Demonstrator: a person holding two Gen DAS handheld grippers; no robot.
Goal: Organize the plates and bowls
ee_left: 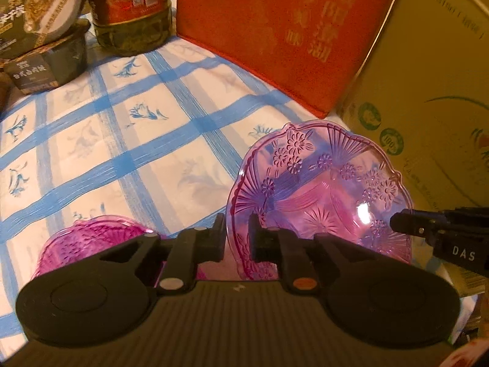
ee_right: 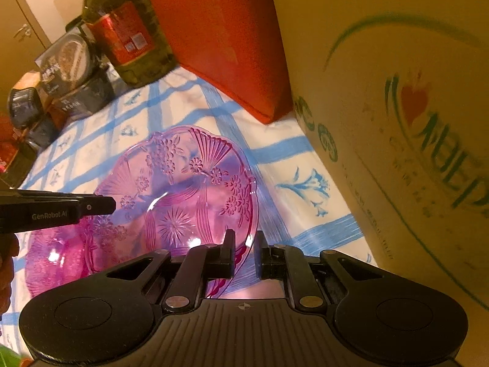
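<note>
Clear pink patterned plate (ee_left: 324,189) tilted above a darker pink bowl (ee_left: 88,241)

A white tablecloth (ee_left: 146,128) with a blue grid and blue flower prints covers the table across the middle of both views. At the upper centre stands a red box (ee_left: 275,30) with gold characters; a tan cardboard carton (ee_right: 397,107) with green print fills the right side. In the upper left stand a large oil bottle (ee_right: 128,30) with a red label and stacked dark food packages (ee_left: 39,30). In the right wrist view's upper-left corner a beige cabinet door (ee_right: 21,24) with a handle shows. The light is warm and dim.
</note>
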